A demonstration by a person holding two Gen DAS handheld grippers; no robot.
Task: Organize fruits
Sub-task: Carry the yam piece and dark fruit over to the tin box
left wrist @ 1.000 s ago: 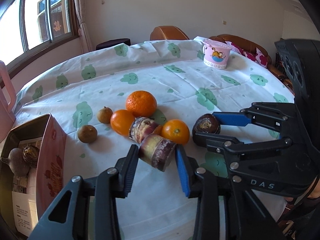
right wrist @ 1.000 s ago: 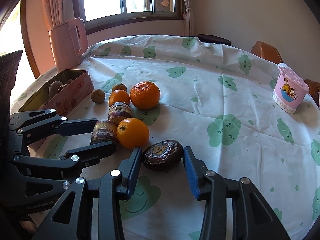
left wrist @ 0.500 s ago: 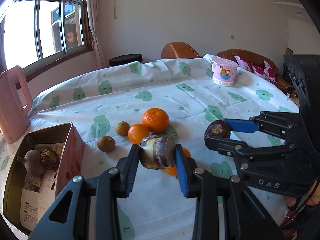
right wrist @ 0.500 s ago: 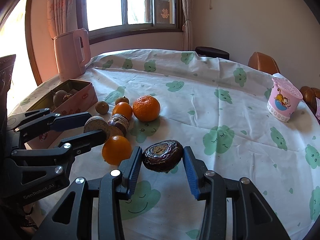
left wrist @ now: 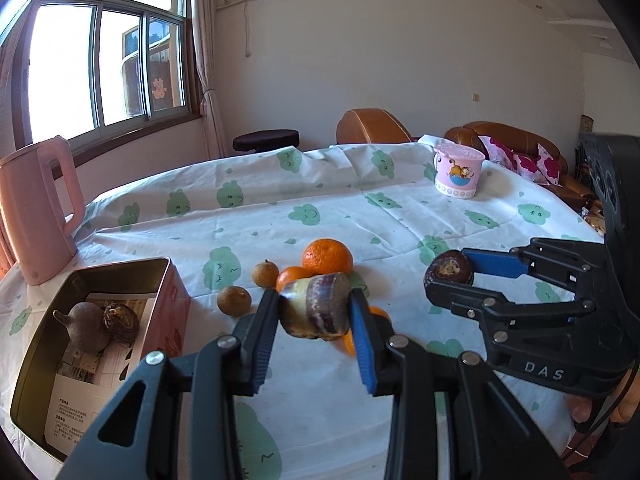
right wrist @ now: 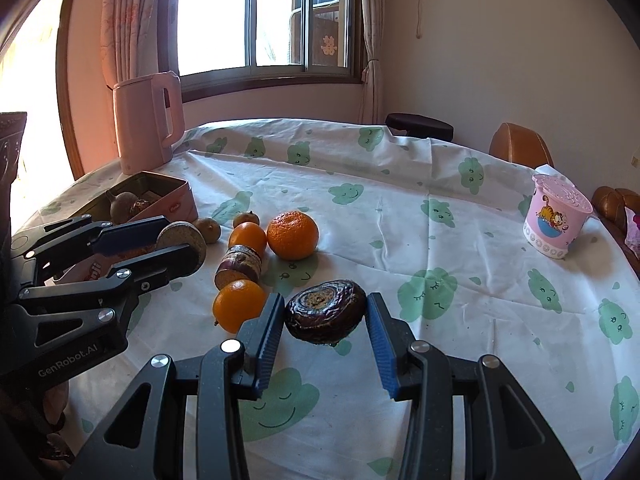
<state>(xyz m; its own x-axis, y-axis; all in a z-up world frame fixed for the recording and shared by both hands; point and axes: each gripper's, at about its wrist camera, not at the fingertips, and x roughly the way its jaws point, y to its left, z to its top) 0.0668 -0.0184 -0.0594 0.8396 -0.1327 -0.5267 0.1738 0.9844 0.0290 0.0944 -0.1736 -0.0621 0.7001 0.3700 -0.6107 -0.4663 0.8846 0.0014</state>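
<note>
My left gripper (left wrist: 314, 312) is clenched on a stubby purple-and-cream cut root chunk (left wrist: 314, 310), lifted clear of the bench (left wrist: 360, 216) with its white cloth printed in green smiling clouds, and my right gripper (right wrist: 326, 316) is clamped on a dark brown wrinkled round fruit (right wrist: 326, 310), also held off the cloth. The open pink metal tin (left wrist: 176, 304) sits near my left gripper, toward the pink kettle (left wrist: 36, 208), and it holds two pieces already: a brown bulb with a stalk (left wrist: 86, 326) and a dark wrinkled fruit (left wrist: 122, 320) touching it. I judge the job as early to midway: two pieces are in the tin, two are in my grips and not yet placed, and the rest lie loose on the cloth. What is left there is a large orange mandarin (right wrist: 292, 234), two smaller smooth oranges (right wrist: 247, 237) (right wrist: 238, 304), a second purple cut chunk (right wrist: 239, 266) between them, and two small brown round fruits (left wrist: 234, 300) (left wrist: 265, 274) beside the tin. The pink cartoon cup (right wrist: 556, 216) stands well apart and seems no part of this
</note>
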